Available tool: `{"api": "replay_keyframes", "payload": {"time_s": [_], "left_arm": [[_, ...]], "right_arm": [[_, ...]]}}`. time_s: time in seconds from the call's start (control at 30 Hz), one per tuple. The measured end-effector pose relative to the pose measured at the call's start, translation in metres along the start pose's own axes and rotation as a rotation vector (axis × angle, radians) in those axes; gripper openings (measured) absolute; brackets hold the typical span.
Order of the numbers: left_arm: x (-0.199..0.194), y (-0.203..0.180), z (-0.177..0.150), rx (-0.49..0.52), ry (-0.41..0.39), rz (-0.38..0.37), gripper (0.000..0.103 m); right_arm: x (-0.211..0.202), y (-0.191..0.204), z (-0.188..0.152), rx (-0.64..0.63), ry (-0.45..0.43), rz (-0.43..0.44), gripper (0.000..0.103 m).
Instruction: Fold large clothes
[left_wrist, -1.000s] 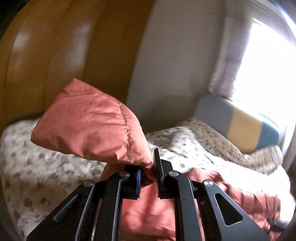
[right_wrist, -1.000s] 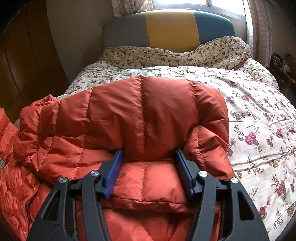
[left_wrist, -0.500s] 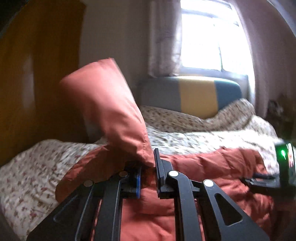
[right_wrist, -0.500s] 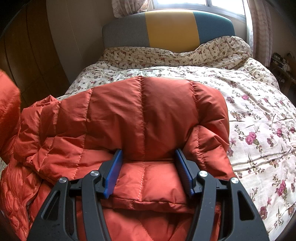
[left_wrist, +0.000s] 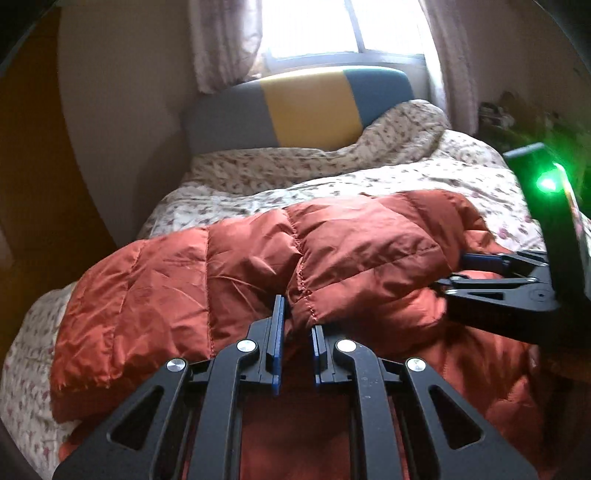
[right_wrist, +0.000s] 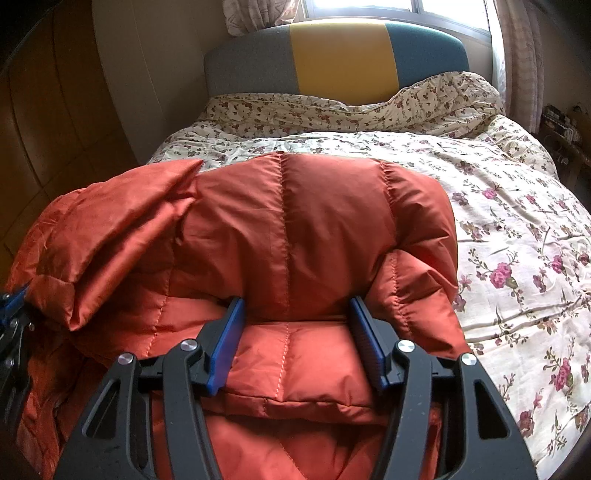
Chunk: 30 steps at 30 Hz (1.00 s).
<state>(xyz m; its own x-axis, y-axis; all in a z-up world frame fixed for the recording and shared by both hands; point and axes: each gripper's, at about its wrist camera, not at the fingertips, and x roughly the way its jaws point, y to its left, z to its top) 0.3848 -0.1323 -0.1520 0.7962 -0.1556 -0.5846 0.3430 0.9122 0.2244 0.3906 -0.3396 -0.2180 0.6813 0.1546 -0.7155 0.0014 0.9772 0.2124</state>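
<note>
An orange-red quilted down jacket (left_wrist: 280, 266) lies partly folded on the floral bed; it also fills the right wrist view (right_wrist: 295, 221). My left gripper (left_wrist: 297, 321) is shut on a fold of the jacket's sleeve (left_wrist: 365, 269), which lies laid across the jacket body. My right gripper (right_wrist: 295, 314) is open, its fingers resting on the jacket on either side of a folded panel, gripping nothing. The right gripper also shows at the right of the left wrist view (left_wrist: 458, 271), and the left gripper's tip shows at the left edge of the right wrist view (right_wrist: 13, 306).
The bed has a floral duvet (right_wrist: 517, 229) and a grey, yellow and teal headboard (right_wrist: 340, 55) under a bright window. A wooden wardrobe (right_wrist: 48, 122) stands at the left. A cluttered side table (right_wrist: 561, 125) is at the far right.
My left gripper has swung the held sleeve from high on the left, over and down to the right, across the jacket. The right gripper has stayed still.
</note>
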Motion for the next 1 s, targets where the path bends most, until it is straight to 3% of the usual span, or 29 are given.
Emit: {"api": "replay_keyframes", "payload": {"time_s": [0.1,0.17,0.3,0.4,0.47,0.53,0.67,0.8,0.93,1.0], "left_arm": [[0.002,-0.012,0.001,0.053,0.026,-0.042,0.012],[0.018,-0.019,-0.005,0.088,0.093,-0.054,0.012],[0.036,-0.019,-0.015,0.081,0.151,-0.096,0.012],[0.031,-0.011,-0.014,0.048,0.14,-0.138,0.025],[0.021,-0.003,-0.012,0.009,0.138,-0.157,0.05],[0.003,0.009,-0.014,-0.049,0.107,-0.211,0.065],[-0.028,0.034,-0.012,-0.137,0.043,-0.245,0.065],[-0.039,0.075,-0.007,-0.236,0.021,-0.167,0.07],[-0.021,0.125,-0.003,-0.349,0.077,-0.02,0.071],[-0.001,0.147,-0.002,-0.37,0.128,0.054,0.071]], "right_arm": [[0.001,0.001,0.001,0.003,0.0,0.004,0.058],[0.001,0.002,0.001,0.003,0.0,0.004,0.058],[0.001,0.002,0.002,0.001,-0.001,-0.001,0.059],[-0.007,0.004,0.004,-0.002,-0.014,-0.012,0.064],[-0.017,0.006,0.006,-0.003,-0.039,-0.02,0.068],[-0.029,0.006,0.007,0.007,-0.05,-0.047,0.068],[-0.062,0.005,0.012,0.08,-0.121,-0.099,0.068],[-0.091,0.028,0.029,0.098,-0.225,-0.017,0.07],[-0.077,0.088,0.055,-0.033,-0.191,0.074,0.069],[-0.059,0.115,0.062,-0.098,-0.157,0.073,0.069]]}}
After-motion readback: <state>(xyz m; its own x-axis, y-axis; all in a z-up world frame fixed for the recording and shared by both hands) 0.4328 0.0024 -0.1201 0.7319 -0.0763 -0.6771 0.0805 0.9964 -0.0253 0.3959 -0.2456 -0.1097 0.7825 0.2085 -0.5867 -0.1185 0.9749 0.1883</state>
